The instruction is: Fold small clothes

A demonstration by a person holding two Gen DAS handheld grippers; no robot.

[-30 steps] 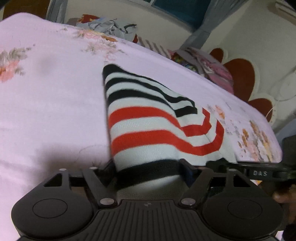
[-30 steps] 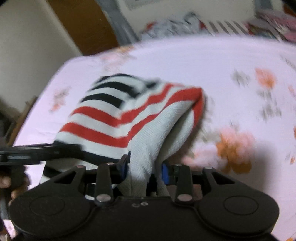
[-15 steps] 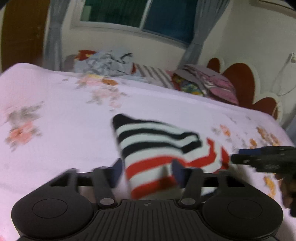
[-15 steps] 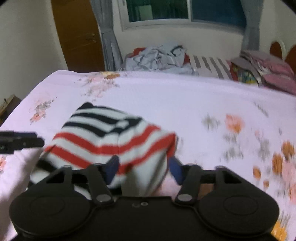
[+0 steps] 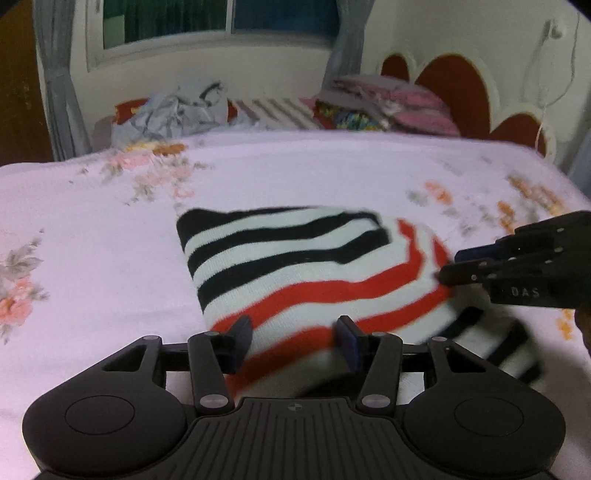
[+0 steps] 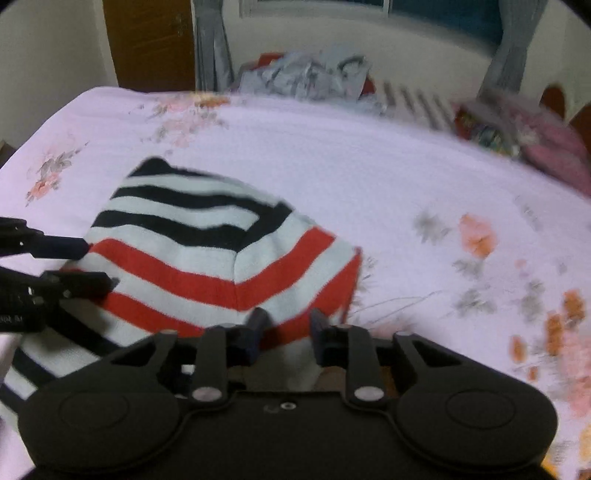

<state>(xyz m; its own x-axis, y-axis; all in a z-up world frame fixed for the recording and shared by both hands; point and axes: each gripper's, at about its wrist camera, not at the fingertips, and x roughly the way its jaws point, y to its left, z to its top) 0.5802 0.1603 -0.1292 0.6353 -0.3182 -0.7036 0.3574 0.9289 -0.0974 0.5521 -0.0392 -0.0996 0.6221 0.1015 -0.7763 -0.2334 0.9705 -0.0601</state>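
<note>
Both jaws of the left hand-held gripper [image 5: 293, 338] stand apart with nothing pinched between them, hovering at the near edge of the striped sweater [image 5: 314, 266], and the right hand-held gripper [image 6: 284, 326] is likewise released, its two blue-padded fingers [image 6: 255, 330] spread over the sweater's near red-striped edge without closing on it. The sweater lies folded on the bed [image 5: 92, 258], in the middle of the pale pink sheet printed with orange and pink flowers; its black and white stripes sit on the far half and its red and white stripes on the near half, meeting at an angle along a diagonal seam. A further part of the sweater with black stripes sticks out below the folded bulk, at the sweater's near right corner in the left wrist view and at its near left corner in the right wrist view. In the left wrist view the right gripper reaches in from the sweater's right side, its tips touching or just beside the red-striped edge; I cannot tell which because of blur. Beyond the sweater, at the far end of the bed, lies a heap of crumpled clothes [image 5: 173, 110], with a stack of folded clothes [image 5: 391, 103] to the right of that heap, under a window [image 5: 221, 18] with grey curtains [image 5: 55, 74].
</note>
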